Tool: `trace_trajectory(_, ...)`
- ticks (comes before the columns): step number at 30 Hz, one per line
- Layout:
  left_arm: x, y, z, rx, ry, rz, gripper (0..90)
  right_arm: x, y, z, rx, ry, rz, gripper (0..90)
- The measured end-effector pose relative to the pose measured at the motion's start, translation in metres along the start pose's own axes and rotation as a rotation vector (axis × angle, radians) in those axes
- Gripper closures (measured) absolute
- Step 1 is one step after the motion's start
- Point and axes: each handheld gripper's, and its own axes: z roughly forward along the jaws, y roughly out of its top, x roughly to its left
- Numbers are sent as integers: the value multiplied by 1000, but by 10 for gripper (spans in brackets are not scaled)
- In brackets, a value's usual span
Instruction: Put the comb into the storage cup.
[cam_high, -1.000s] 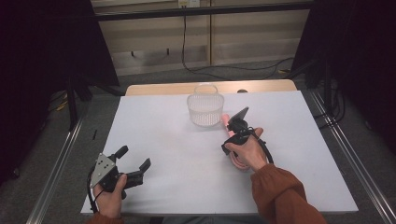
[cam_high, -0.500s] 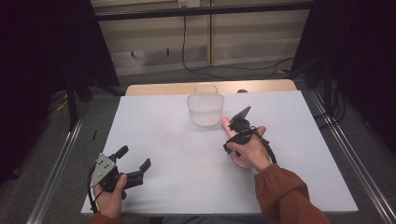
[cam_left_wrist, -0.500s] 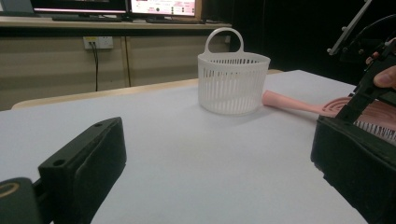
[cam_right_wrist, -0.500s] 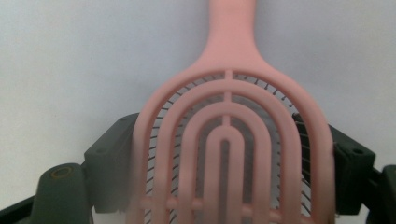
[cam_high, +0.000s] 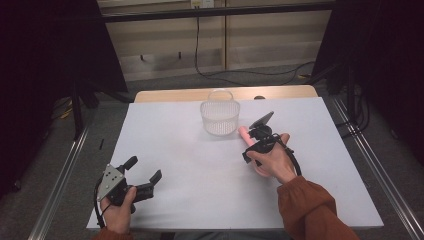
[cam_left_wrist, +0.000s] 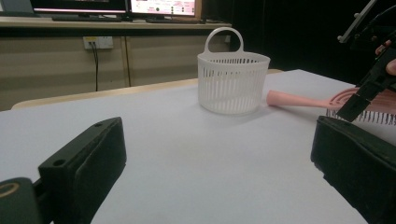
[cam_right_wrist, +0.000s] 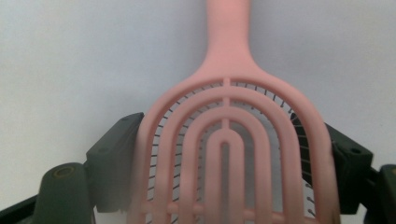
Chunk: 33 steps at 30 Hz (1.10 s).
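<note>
Done: our right gripper (cam_right_wrist: 224, 154) seems clamped across the pink brush (cam_right_wrist: 229, 140).
Left: brush into white basket (cam_high: 220, 117).
Idle: our left gripper (cam_high: 145, 170) gapes empty.

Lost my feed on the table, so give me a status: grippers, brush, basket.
Left gripper open, idle on the near left of the table. Right gripper shut on pink hairbrush, jaws across its head. White basket upright just beyond the handle, nothing between.
</note>
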Motion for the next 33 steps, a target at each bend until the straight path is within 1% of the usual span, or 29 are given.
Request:
trace_trajectory(2,0,0,0,1,0,0,34,-1,-1,-2,-13,-6,3,204)
trace_trajectory(3,0,0,0,0,0,0,34,-2,-1,-3,-14,3,7,205)
trace_trajectory(6,0,0,0,-1,0,1,34,-4,-1,-7,-30,3,8,206)
trace_trajectory(8,0,0,0,0,0,1,34,-6,-2,-9,-38,17,12,207)
trace_trajectory(9,0,0,0,0,0,1,34,-7,-2,-11,-39,10,10,207)
trace_trajectory(14,0,0,0,0,0,1,34,-12,-3,-15,-58,22,23,208)
trace_trajectory(19,0,0,0,1,0,1,34,-17,-7,-20,-71,31,22,209)
trace_trajectory(24,0,0,0,1,1,2,34,-22,-10,-26,-99,41,24,209)
trace_trajectory(29,0,0,0,2,0,4,34,-27,-16,-34,-128,57,28,210)
trace_trajectory(31,0,0,0,-5,1,3,34,-30,-19,-37,-139,70,21,210)
trace_trajectory(33,0,0,0,1,0,5,34,-32,-21,-39,-152,80,15,210)
